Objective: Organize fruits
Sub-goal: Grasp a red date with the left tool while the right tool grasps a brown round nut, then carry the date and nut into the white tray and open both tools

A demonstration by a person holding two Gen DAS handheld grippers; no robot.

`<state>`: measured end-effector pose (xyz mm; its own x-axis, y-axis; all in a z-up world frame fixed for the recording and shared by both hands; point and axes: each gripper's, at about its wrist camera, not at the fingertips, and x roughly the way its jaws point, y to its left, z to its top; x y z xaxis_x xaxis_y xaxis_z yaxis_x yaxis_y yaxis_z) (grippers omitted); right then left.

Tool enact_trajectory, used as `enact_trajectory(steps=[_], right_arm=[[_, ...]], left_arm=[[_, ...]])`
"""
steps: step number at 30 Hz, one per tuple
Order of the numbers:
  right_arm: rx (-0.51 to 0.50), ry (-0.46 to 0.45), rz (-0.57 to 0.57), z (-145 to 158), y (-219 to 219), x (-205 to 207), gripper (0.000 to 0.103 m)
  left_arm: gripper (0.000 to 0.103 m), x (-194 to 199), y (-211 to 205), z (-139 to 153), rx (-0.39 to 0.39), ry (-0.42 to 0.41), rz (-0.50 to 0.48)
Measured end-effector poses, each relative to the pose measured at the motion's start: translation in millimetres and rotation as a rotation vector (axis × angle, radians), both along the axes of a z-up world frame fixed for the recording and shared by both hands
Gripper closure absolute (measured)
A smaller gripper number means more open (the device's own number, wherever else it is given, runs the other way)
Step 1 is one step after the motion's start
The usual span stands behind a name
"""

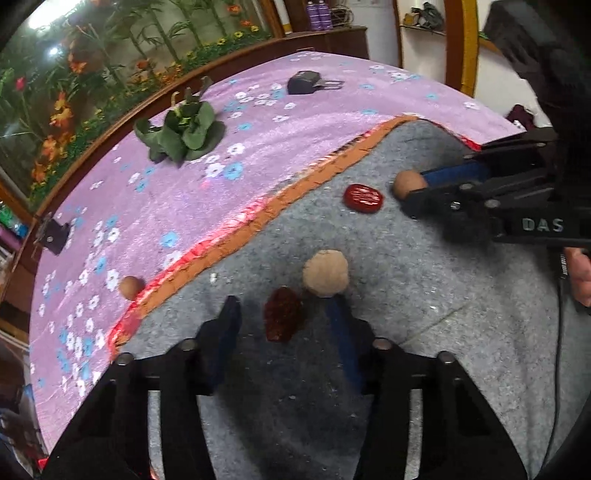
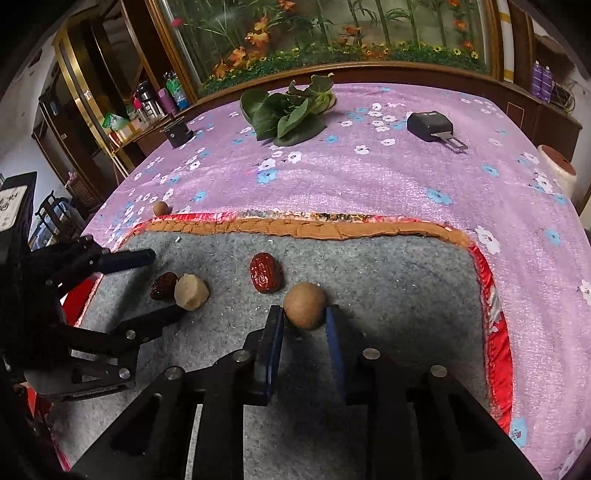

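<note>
On the grey felt mat [image 2: 388, 280] lie two red dates and two round fruits. My right gripper [image 2: 304, 317] is shut on a brown round longan [image 2: 305, 305] resting on the mat; it also shows in the left wrist view [image 1: 406, 183]. A red date [image 2: 265, 272] lies just beyond it, also in the left wrist view [image 1: 363, 198]. My left gripper [image 1: 288, 314] is open around a dark red date [image 1: 283, 314] and a pale peeled fruit [image 1: 325, 272]; both also show in the right wrist view, the date [image 2: 162, 285] and the pale fruit [image 2: 190, 291]. Another small longan [image 1: 131, 287] sits on the purple cloth beside the mat.
The purple flowered cloth [image 2: 369, 177] covers the table. Leafy greens [image 2: 290, 112] and a black device with a metal clip [image 2: 432, 125] lie at the far side. A small black clamp [image 2: 177, 131] stands at the far left edge. A glass cabinet with flowers [image 2: 332, 33] stands behind.
</note>
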<state>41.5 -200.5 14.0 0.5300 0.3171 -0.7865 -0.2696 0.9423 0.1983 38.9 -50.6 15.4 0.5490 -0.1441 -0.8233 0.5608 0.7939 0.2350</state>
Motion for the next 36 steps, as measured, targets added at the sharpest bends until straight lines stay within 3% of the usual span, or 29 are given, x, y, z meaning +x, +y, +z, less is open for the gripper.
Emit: enact_trajectory(steps=[8,16,20,26,29,31,33,36], right_arm=[[-0.011,-0.011,0.0,-0.6,2.5,-0.2,0.079],[0.016,-0.016,-0.005,0.5,-1.7,0.1,0.079],[0.011,-0.029,-0.009,0.4,-1.2,-0.9,0.079],[0.022,-0.075,-0.026,-0.4,-7.2,-2.2,0.079],[0.157,-0.074,-0.064,-0.8,-28.7,0.4,0.079],[0.218,-0.108,-0.108,3.6,-41.3,-3.6,0.079],[0.188,-0.121,-0.16,7.3,-41.1,-9.4,0.079],[0.197,-0.103,-0.134,18.5,-15.6,-21.4,0.079]], left_arm=[[0.086,-1.1,1.8,-0.2,-0.081,0.056,0.008],[0.087,-10.9,12.2,2.3,-0.135,0.033,0.149],[0.087,-36.7,26.9,15.6,-0.172,-0.041,0.226],[0.087,-120.6,57.1,55.6,-0.222,-0.213,0.334],[0.087,-169.3,79.9,79.8,-0.282,-0.288,0.376],[0.087,-196.3,95.9,94.4,-0.275,-0.35,0.399],[0.086,-219.2,116.5,109.9,-0.266,-0.41,0.424],[0.086,-231.5,144.9,122.2,-0.253,-0.466,0.478]])
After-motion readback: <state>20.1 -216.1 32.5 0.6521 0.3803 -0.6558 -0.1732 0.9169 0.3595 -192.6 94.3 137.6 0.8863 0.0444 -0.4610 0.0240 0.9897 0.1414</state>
